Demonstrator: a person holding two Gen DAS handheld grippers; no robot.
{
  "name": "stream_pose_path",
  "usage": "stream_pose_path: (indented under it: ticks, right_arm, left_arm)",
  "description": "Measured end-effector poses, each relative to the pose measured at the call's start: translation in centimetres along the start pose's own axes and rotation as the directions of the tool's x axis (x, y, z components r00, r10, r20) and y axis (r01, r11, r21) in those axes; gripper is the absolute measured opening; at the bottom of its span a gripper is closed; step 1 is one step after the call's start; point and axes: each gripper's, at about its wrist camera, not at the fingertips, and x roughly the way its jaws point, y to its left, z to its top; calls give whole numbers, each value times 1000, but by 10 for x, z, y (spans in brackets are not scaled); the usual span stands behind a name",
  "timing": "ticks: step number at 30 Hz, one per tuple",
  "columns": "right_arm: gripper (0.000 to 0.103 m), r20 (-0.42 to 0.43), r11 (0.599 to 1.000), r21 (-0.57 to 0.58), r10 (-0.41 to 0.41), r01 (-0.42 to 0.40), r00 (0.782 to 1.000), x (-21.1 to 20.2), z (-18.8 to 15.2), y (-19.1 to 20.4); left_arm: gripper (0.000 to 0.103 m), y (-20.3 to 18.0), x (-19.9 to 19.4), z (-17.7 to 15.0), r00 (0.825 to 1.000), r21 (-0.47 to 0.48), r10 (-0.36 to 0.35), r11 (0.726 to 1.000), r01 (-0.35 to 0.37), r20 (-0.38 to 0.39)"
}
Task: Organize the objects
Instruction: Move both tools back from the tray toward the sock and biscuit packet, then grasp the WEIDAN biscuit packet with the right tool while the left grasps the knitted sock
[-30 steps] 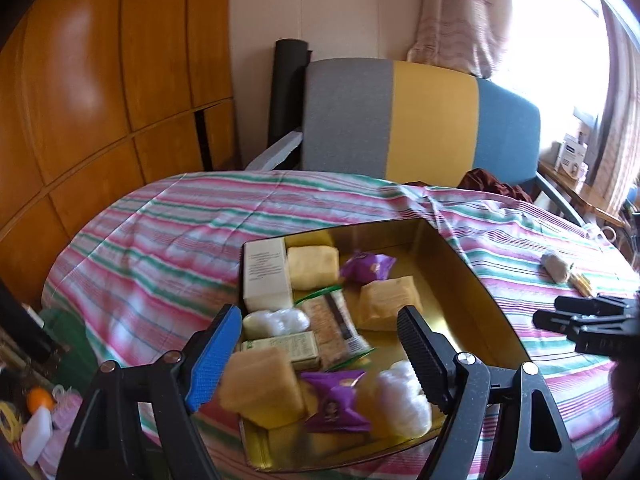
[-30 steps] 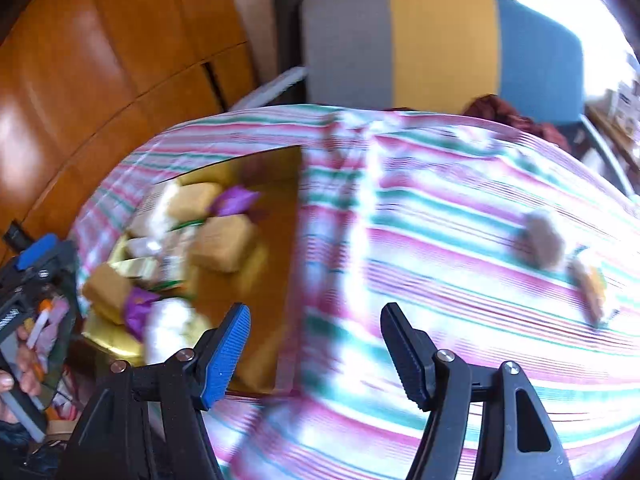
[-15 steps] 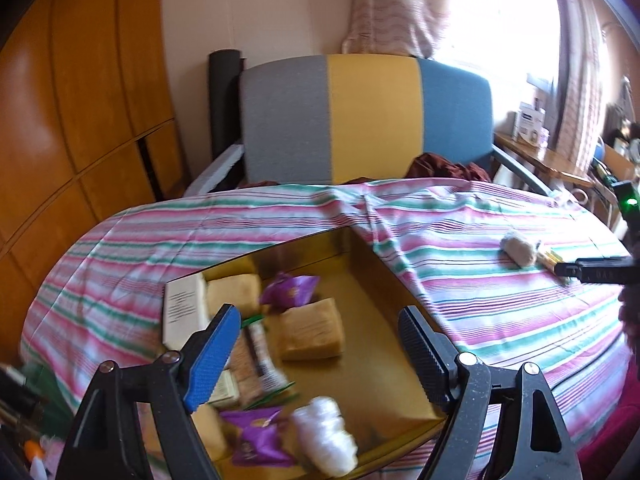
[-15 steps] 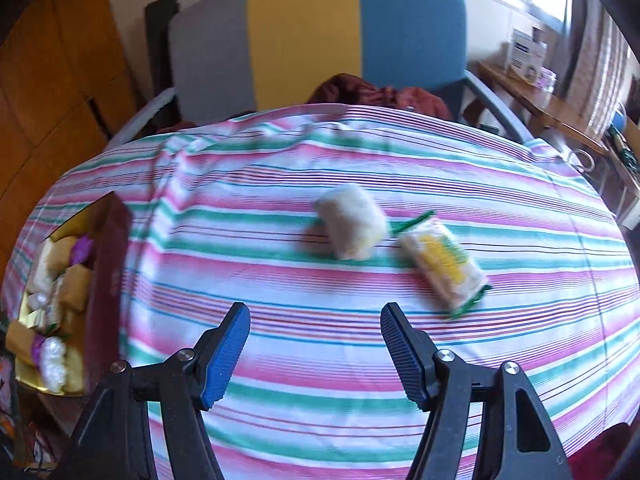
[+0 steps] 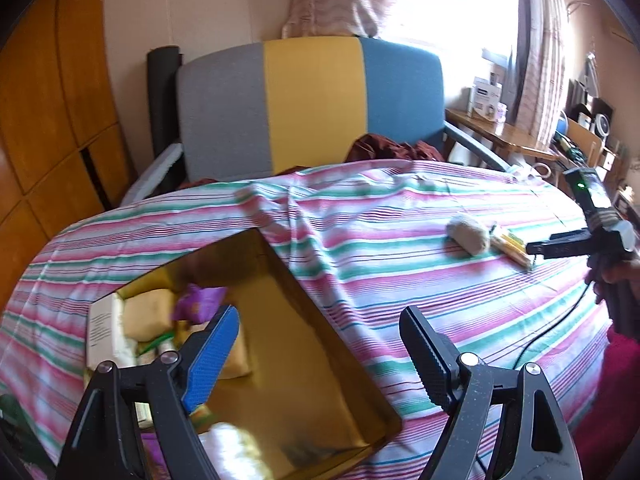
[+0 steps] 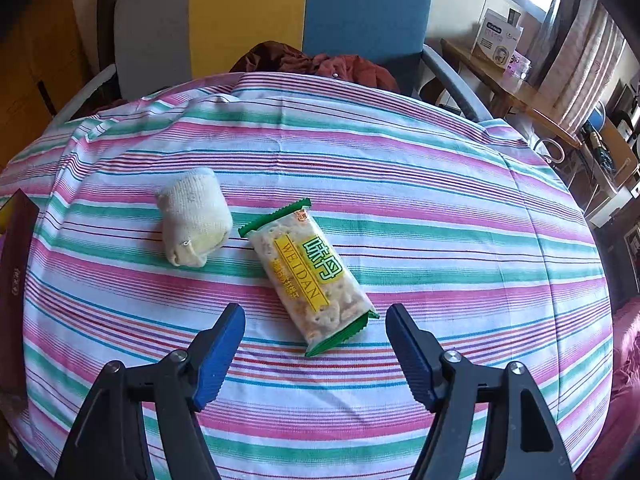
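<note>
Striped cloth [image 6: 400, 184] covers the round table before a grey, yellow and blue chair [image 5: 312, 104]. Only the left wrist view shows the gold tray [image 5: 320, 364] with packets piled at its far left end; the left gripper [image 5: 320, 352] hangs spread and empty above it. The right wrist view alone reads the biscuit packet [image 6: 308, 272]: clear wrap, green ends, lying beside a cream bundle [image 6: 194, 216]. The right gripper [image 6: 316, 344], jaws just opening, holds nothing.

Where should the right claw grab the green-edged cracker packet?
Grip the cracker packet across its narrow middle, coming down from above. It lies flat and slanted on the tablecloth, so roll the open right claw square to its long sides, clear of the rolled sock.
</note>
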Motion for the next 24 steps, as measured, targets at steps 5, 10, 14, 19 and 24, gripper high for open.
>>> stream_pose_path:
  ticks: [5, 10, 14, 19, 24]
  right_arm:
    - [75, -47, 998, -49, -28, 26, 998, 38, 17, -1]
    - [73, -68, 1000, 4, 9, -9, 998, 60, 18, -9]
    - [55, -107, 999, 16, 35, -34, 994, 51, 7, -10]
    - [55, -147, 998, 32, 57, -53, 988, 38, -18, -9]
    - [55, -139, 997, 54, 66, -59, 988, 33, -29, -13]
  left_arm:
    - [83, -24, 15, 11, 999, 7, -45, 999, 45, -25]
    - [83, -50, 29, 20, 998, 64, -51, 997, 53, -29]
    - [83, -66, 39, 24, 997, 88, -67, 994, 70, -41]
    - [83, -81, 49, 27, 995, 121, -80, 989, 86, -55]
    - [83, -93, 58, 30, 994, 136, -81, 987, 90, -66]
